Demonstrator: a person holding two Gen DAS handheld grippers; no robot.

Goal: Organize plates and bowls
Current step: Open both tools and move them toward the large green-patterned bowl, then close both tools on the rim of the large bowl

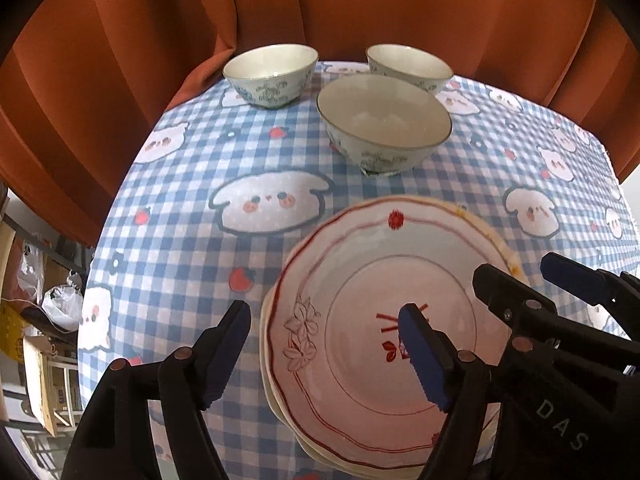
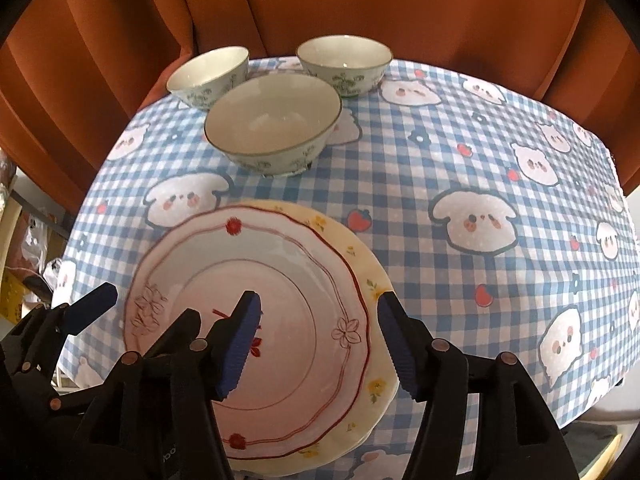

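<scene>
A white plate with red rim lines (image 1: 360, 280) (image 2: 280, 272) lies on top of a yellow flowered plate (image 1: 480, 224) (image 2: 368, 276) at the near side of the table. My left gripper (image 1: 326, 340) is open astride the stack's left edge, one finger over the cloth and one over the plate's middle. Astride the right edge, my right gripper (image 2: 320, 340) is open too, and its pads do not press on the plates. Three pale bowls with green patterns stand at the far side: a near one (image 1: 384, 120) (image 2: 272, 120), a left one (image 1: 272, 68) (image 2: 208, 70) and a right one (image 1: 408, 64) (image 2: 344, 60).
A blue checked tablecloth with cartoon animals (image 1: 180, 240) (image 2: 480, 160) covers the table. Orange curtains (image 1: 360, 8) (image 2: 400, 8) hang right behind it. Boxes and bags (image 1: 44, 320) sit on the floor past the table's left edge.
</scene>
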